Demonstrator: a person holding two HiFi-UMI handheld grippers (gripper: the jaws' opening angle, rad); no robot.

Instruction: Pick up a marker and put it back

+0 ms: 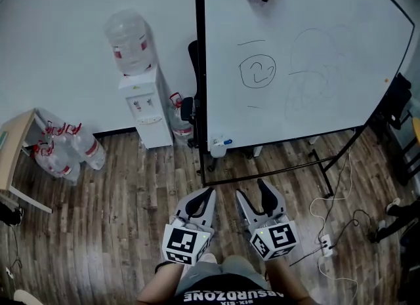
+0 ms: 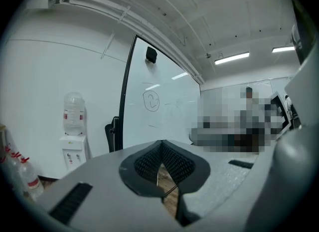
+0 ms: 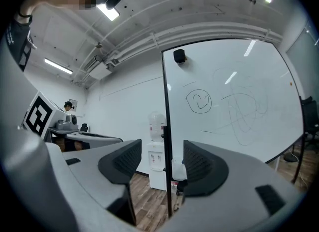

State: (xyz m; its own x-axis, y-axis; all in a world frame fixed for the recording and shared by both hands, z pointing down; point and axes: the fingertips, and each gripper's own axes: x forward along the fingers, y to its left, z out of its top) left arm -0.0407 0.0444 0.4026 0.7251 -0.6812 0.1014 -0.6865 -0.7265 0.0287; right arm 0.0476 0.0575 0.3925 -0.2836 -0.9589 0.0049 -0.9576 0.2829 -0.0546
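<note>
The whiteboard (image 1: 308,61) is ahead of me, with a water dispenser (image 1: 146,103) to its left. My left gripper (image 1: 210,193) has its jaws together on nothing, and my right gripper (image 1: 251,189) has its jaws apart and empty. The marker (image 1: 227,142) sits in a white holder (image 1: 217,146) at the board's lower-left corner. Only the head view shows its blue end, which points right; it is too small for me to tell its long axis.

- Your shirt (image 1: 231,295) reads "ABSURDZONE" in white capitals, upside down in the head view. The frame edge cuts the smaller line beside it.
- Your whiteboard (image 1: 315,8) carries a hand-drawn smiley face (image 1: 257,72).
</note>
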